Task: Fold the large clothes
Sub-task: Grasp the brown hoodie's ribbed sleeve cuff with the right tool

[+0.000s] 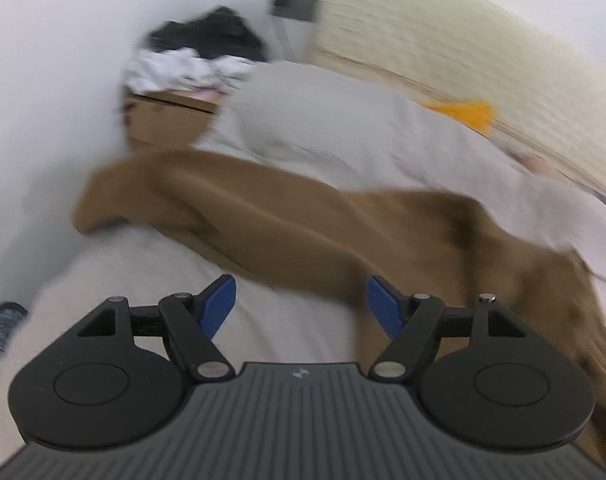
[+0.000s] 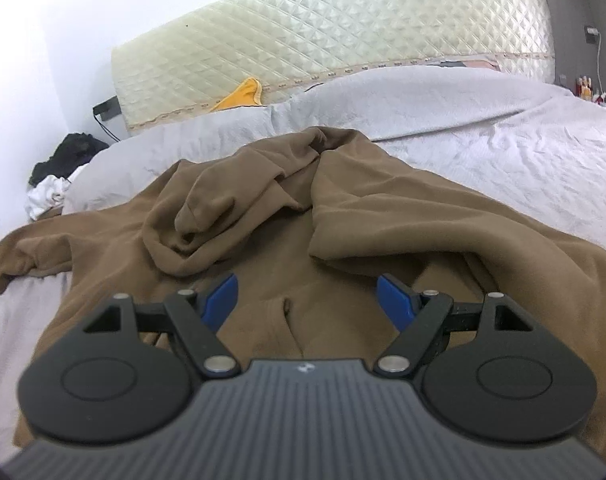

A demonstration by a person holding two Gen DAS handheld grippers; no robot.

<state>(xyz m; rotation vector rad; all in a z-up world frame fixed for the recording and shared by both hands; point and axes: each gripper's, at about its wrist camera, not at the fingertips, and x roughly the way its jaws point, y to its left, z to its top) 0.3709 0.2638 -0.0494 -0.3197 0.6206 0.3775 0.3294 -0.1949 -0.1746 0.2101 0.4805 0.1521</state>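
A brown garment (image 2: 263, 216) lies crumpled across the middle of the right wrist view, spread on a bed with a pale grey sheet (image 2: 483, 128); its folds bunch up at centre frame. The right gripper (image 2: 307, 300) sits low in the frame over the cloth, blue fingers (image 2: 223, 294) spread apart, nothing between them. In the blurred left wrist view the left gripper (image 1: 301, 304) also stands parted and empty, above bare sheet, the garment just beyond. A quilted cream mattress (image 2: 343, 32) leans along the top. A cardboard box (image 1: 167, 120) heaped with clothes sits upper left.
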